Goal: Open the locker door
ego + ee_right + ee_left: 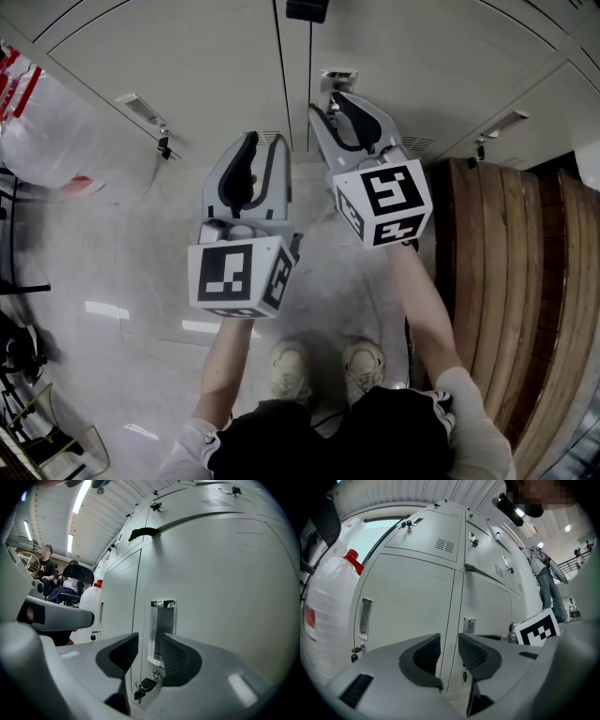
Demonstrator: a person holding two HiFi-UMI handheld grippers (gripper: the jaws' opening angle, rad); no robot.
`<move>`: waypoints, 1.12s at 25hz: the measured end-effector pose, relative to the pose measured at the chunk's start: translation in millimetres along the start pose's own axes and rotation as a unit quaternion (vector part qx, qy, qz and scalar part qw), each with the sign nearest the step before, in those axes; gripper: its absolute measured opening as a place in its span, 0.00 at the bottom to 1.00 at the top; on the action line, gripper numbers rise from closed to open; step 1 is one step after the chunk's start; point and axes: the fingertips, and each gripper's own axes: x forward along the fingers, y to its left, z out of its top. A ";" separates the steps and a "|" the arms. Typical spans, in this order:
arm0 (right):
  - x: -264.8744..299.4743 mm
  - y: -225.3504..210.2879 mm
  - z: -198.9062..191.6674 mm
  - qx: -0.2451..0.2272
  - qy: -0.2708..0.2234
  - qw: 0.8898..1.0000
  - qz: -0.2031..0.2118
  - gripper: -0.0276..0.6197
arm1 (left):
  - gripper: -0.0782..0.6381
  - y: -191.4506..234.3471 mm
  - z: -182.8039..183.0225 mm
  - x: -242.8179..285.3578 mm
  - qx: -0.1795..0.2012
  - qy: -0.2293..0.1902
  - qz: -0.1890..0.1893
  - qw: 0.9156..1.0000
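Two grippers, both level, face the locker bank. My right gripper is released, jaws wide and empty. It is lined up on the recessed handle at the left edge of the shut locker door, key just below. I judge it placed to hook and pull. Left gripper is slack and empty, facing the door seam.
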 end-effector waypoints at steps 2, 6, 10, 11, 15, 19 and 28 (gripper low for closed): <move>2.9 1.2 0.2 -0.002 0.001 1.000 0.004 0.24 | 0.26 -0.4 -1.0 0.2 -0.001 0.002 -0.001 1.000; 5.5 2.2 -0.6 -0.003 0.003 1.000 0.009 0.24 | 0.26 0.8 -2.7 0.0 -0.001 0.005 -0.001 1.000; 5.8 4.5 -2.1 -0.003 0.006 1.000 0.016 0.24 | 0.26 2.5 -2.8 0.1 -0.004 0.007 -0.002 1.000; 5.1 5.2 -2.1 -0.003 0.007 1.000 0.018 0.23 | 0.26 2.0 -2.6 -0.1 -0.006 0.008 -0.004 1.000; -0.6 9.1 -1.0 -0.001 0.005 1.000 0.029 0.23 | 0.26 -4.0 -3.5 0.2 -0.012 0.010 -0.019 1.000; -10.3 15.9 -1.4 -0.002 0.004 0.999 0.045 0.23 | 0.26 -14.2 -4.5 0.5 -0.023 0.017 -0.049 0.998; -49.0 34.0 -5.2 -0.004 -0.006 0.996 0.089 0.23 | 0.32 -43.9 -3.0 0.2 -0.024 0.037 -0.126 0.991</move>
